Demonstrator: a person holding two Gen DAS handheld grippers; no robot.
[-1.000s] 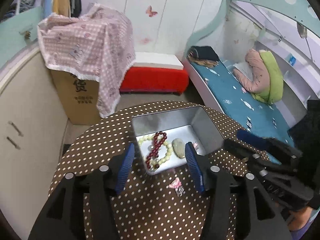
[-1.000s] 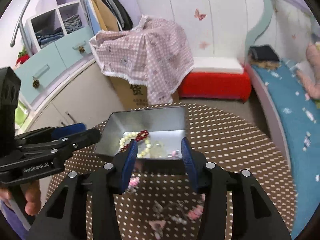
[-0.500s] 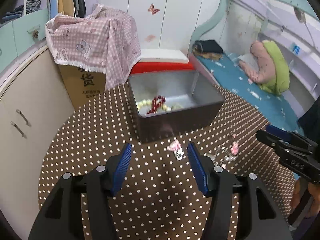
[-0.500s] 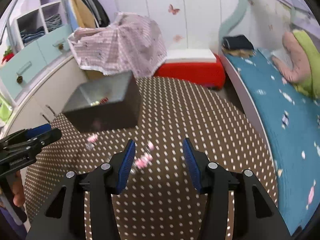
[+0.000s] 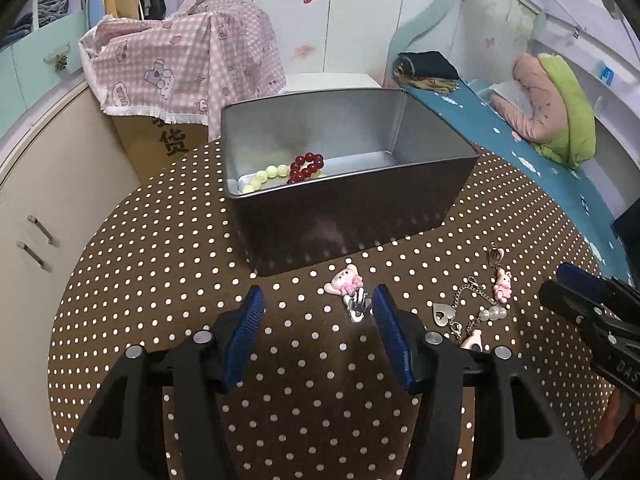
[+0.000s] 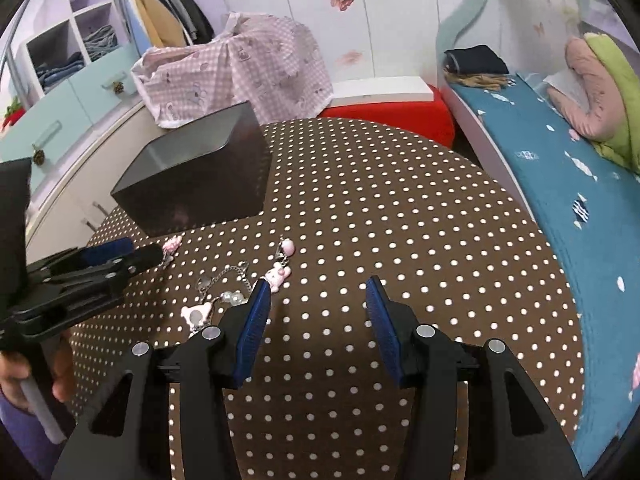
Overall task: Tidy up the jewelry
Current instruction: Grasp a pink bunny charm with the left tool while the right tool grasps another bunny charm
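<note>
A grey metal tin [image 5: 440, 148] stands on the round dotted table [image 5: 160, 264]; it also shows in the right wrist view [image 6: 192, 172]. Inside lie a red bead bracelet [image 5: 306, 166] and a pale yellow bead bracelet [image 5: 264, 178]. A pink bear hair clip [image 5: 347, 286] lies in front of the tin, just inside my open left gripper [image 5: 318, 300]. A chain of pink charms with a silver heart [image 5: 472, 308] lies to its right; in the right wrist view this chain [image 6: 236, 288] lies left of my open, empty right gripper [image 6: 316, 292].
A cardboard box under a pink checked cloth [image 5: 180, 68] stands behind the table. A red bench [image 6: 384, 112] and a bed with a blue sheet [image 6: 560, 168] are beyond and to the right. Cupboards [image 5: 36, 184] stand on the left.
Both grippers have pulled back from over the tin and dropped low toward the table. The left now points at the pink clip; the right has swung right, past the charm chain.
</note>
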